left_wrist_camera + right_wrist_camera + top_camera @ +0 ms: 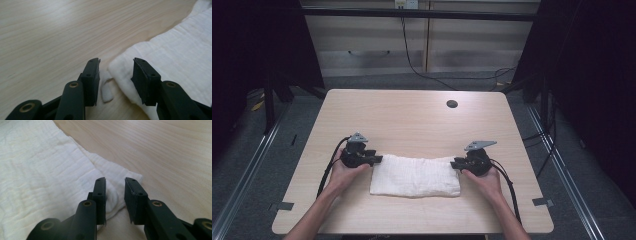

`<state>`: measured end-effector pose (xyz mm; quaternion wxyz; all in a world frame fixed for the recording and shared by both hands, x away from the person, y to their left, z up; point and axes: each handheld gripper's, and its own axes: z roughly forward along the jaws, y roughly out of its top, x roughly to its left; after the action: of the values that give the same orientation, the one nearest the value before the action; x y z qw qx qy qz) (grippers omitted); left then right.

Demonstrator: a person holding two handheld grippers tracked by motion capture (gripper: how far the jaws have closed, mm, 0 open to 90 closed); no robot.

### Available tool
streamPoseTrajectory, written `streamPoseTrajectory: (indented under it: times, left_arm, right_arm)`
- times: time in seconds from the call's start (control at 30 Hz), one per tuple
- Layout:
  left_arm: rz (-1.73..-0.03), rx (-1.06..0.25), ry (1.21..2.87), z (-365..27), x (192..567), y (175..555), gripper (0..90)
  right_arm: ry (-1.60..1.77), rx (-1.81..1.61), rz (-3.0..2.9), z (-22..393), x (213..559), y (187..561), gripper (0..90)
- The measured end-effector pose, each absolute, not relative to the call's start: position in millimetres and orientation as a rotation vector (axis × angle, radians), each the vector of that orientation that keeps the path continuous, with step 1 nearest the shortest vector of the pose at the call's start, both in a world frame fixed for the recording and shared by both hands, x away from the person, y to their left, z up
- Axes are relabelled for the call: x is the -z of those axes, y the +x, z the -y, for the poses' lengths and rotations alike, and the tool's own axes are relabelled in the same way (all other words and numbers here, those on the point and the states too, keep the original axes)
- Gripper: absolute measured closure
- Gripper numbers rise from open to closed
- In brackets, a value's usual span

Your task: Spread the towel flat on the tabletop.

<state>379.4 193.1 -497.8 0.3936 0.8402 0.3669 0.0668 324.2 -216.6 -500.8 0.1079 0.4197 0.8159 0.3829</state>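
A folded white towel (414, 176) lies flat on the near half of the wooden table (412, 115). My left gripper (378, 159) is at the towel's far left corner, held in a person's hand. In the left gripper view the towel (180, 57) pokes its corner and a small loop between the spread jaws of the left gripper (116, 62), and the pads stand clear of it. My right gripper (454, 163) sits at the far right corner. There the towel (45, 170) has its corner in the gap of the right gripper (115, 180), untouched by the right pad.
A dark round hole (452, 104) marks the table's far right area. Small tape pieces (284, 205) sit at the near corners. Beyond the table stand a pale cabinet (372, 45) and a hanging cable (408, 50). Dark frames flank both sides.
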Motion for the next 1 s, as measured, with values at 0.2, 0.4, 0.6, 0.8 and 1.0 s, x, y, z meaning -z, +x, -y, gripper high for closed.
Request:
streamPoseTrajectory:
  times: [0.2, 0.4, 0.6, 0.8, 1.0]
  left_arm:
    - [-0.929, -0.21, 2.153, -190.8, 502.3, 379.2, 56.0]
    - [-0.881, -0.213, 2.161, -186.8, 503.6, 378.6, 70.2]
    - [-0.878, -0.183, 2.132, -189.0, 502.1, 378.3, 83.1]
    - [-0.853, -0.174, 2.089, -192.6, 493.3, 375.0, 85.3]
    - [-0.828, -0.173, 2.051, -195.8, 483.2, 370.1, 85.3]
  right_arm:
    - [1.231, -1.122, -2.413, 215.6, 503.5, 324.5, 77.9]
    - [1.229, -1.132, -2.422, 214.3, 504.5, 324.6, 85.4]
    - [1.233, -1.137, -2.418, 214.1, 503.8, 323.8, 87.0]
    - [1.233, -1.185, -2.388, 217.3, 496.5, 321.7, 87.5]
    - [1.237, -1.238, -2.339, 222.9, 487.1, 319.0, 87.5]
